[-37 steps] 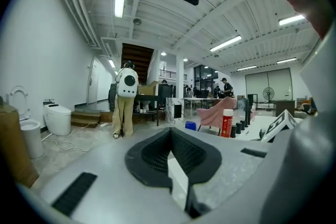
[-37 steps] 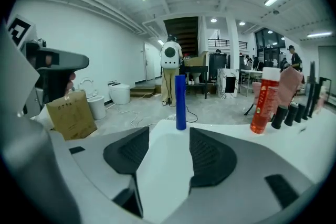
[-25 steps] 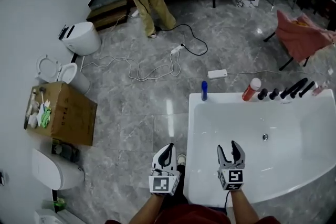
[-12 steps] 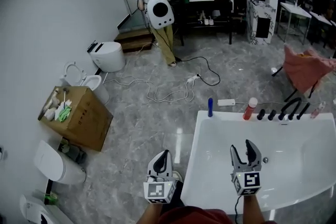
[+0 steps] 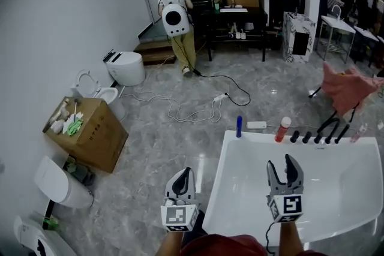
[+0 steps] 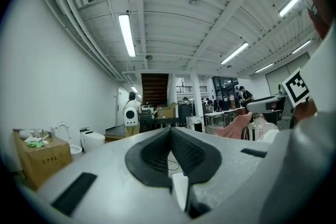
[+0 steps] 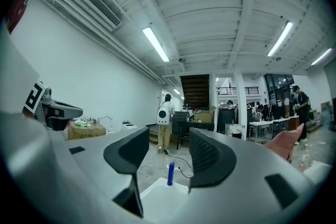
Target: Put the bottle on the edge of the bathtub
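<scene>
1. I am holding my right hand-held gripper (image 5: 282, 163) above the bathtub (image 5: 216, 198). Its jaws are standing apart with nothing between them.
2. My left hand-held gripper (image 5: 183, 180) is hanging outside the tub, over the floor. Its jaws are pressed together on nothing.
3. The blue bottle (image 5: 239, 126) is standing upright on the far-left corner of the tub's rim, well apart from both hand-held grippers. A red bottle (image 5: 282, 129) is standing further right on the same far rim, near a row of dark items (image 5: 318, 136).
4. I cannot tell which bottle the task means. In the right gripper view the blue bottle (image 7: 170, 173) is sitting framed between the spread jaws, so I am judging it the likelier target.
5. To do this well, I am planning to reach forward across the tub with the jaws wide. I would bring them level with the bottle's middle rather than its cap and close squarely from both sides.
6. The bottle looks tall and narrow, so a glancing touch could be tipping it off the rim toward the floor.
7. When placing it, I am aiming for a flat stretch of rim, base fully seated and upright, before letting go.
</scene>
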Motion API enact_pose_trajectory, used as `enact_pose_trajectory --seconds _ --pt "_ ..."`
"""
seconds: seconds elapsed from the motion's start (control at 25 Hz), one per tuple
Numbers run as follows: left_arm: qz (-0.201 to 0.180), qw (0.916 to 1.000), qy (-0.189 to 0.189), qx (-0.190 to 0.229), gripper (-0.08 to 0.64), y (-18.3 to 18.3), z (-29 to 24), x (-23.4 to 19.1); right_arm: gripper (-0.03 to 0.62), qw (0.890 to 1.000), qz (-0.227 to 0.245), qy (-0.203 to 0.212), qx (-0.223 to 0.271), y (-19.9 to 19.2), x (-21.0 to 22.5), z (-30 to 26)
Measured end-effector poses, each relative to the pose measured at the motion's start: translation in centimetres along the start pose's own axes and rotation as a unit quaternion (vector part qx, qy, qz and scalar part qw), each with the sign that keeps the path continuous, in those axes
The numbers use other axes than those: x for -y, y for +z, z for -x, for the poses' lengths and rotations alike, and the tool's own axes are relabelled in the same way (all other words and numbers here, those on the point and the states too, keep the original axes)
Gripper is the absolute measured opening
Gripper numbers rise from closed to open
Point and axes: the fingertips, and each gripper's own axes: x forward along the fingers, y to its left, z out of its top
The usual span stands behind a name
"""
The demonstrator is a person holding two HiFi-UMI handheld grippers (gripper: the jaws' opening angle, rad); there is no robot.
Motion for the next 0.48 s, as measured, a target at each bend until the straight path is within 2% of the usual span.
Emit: enact_pose_trajectory --seconds 0.36,0.48 --pt "-0.014 0.9999 0.0 0.007 0.006 0.5 0.3 -1.0 0.233 1.0 -0.002 0.005 0.0 -0.4 -1.7 -1.1" --pt "-0.015 0.9999 0.002 0.006 0.006 0.7 0.2 -1.3 0.188 1.0 -0.005 0.008 0.004 -0.1 -2.0 -1.5"
